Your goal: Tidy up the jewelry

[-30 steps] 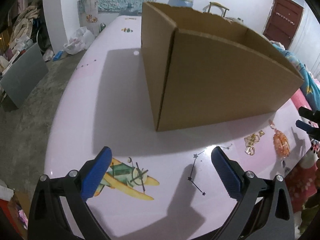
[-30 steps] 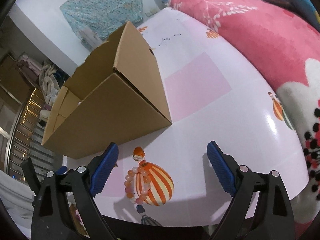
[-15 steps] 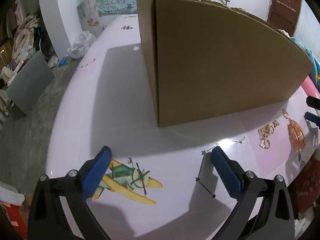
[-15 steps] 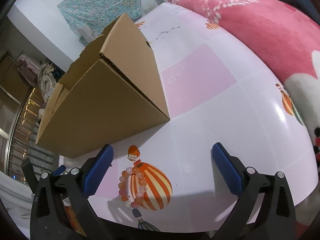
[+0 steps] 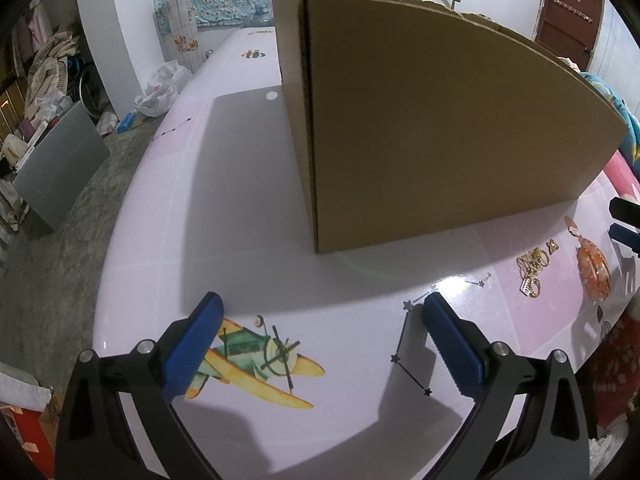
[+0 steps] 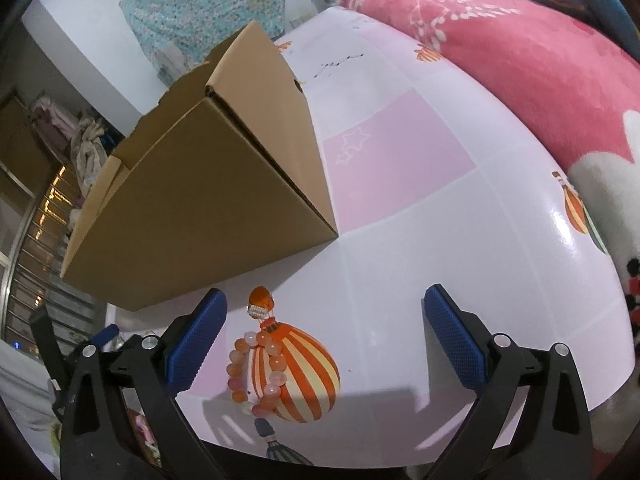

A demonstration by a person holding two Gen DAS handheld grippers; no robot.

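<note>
A pink and orange bead bracelet (image 6: pixel 256 372) lies on a printed balloon on the pink table (image 6: pixel 440 240), between the fingers of my right gripper (image 6: pixel 324 316), nearer the left finger. That gripper stands wide open and touches nothing. The bracelet (image 5: pixel 592 268) also shows at the far right of the left wrist view, beside a small heap of gold jewelry (image 5: pixel 532 270). My left gripper (image 5: pixel 320 312) is open above a printed airplane, with nothing between its fingers. An open cardboard box (image 5: pixel 440 128) stands just behind both grippers.
A pink blanket (image 6: pixel 520 52) lies along the table's right side. Left of the table is bare floor with a grey panel (image 5: pixel 60 168) and white bags (image 5: pixel 160 88). The table's front edge runs close under both grippers.
The left view has dropped and swung, so the box wall looms larger and its inside is hidden. The right gripper's fingers spread a little wider, and the bracelet sits slightly further left.
</note>
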